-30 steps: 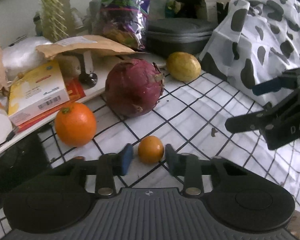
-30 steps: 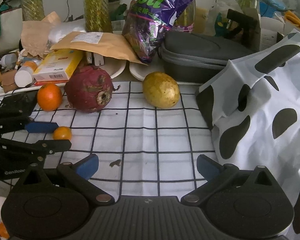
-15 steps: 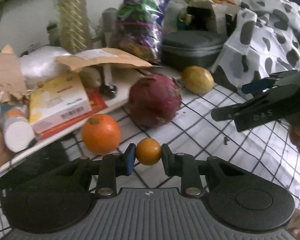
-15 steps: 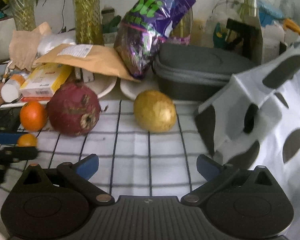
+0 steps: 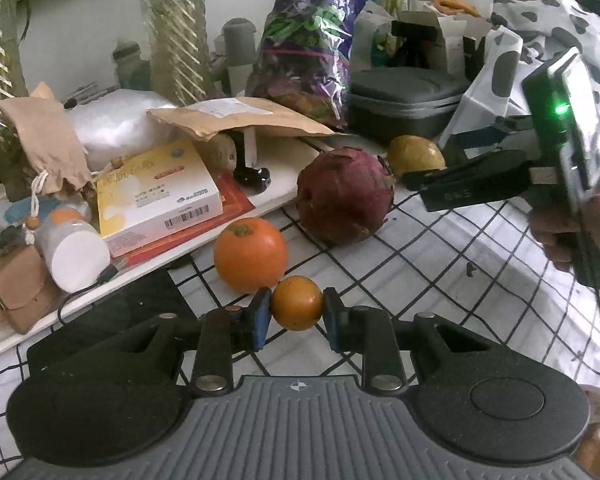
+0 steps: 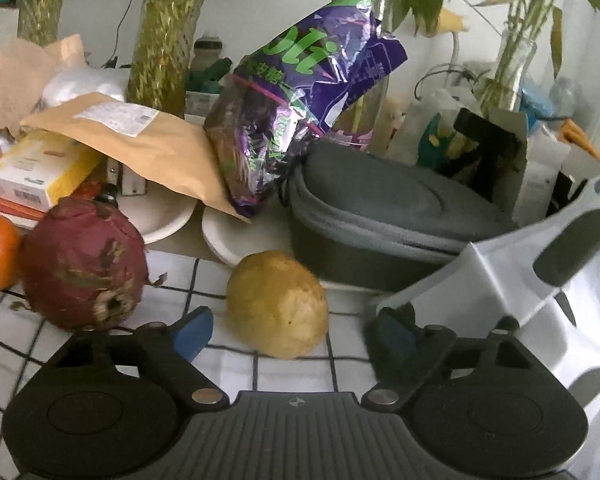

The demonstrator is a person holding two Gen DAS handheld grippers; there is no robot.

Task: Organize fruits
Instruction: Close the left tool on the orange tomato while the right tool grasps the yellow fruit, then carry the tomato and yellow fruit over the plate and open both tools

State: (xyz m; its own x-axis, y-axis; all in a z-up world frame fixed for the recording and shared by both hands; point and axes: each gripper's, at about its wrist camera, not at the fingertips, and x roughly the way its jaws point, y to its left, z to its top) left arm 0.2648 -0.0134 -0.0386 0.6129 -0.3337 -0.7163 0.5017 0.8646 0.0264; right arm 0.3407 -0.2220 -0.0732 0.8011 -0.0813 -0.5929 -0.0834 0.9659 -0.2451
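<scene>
Two views: from the left wrist, the left gripper [image 5: 296, 314] is clamped on the small orange fruit [image 5: 297, 303], just in front of the larger orange [image 5: 251, 255]; keep it steady. From the right wrist, the right gripper [image 6: 290, 330] is closing around the yellow fruit [image 6: 278, 304] on the tabletop [image 6: 236, 368], pads not yet touching; centre it first.

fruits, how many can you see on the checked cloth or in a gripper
4: small orange in the left gripper; bigger orange beyond it; dark red fruit mid-cloth; yellow fruit between the right gripper's closing jaws. Clutter may hide more.
</scene>
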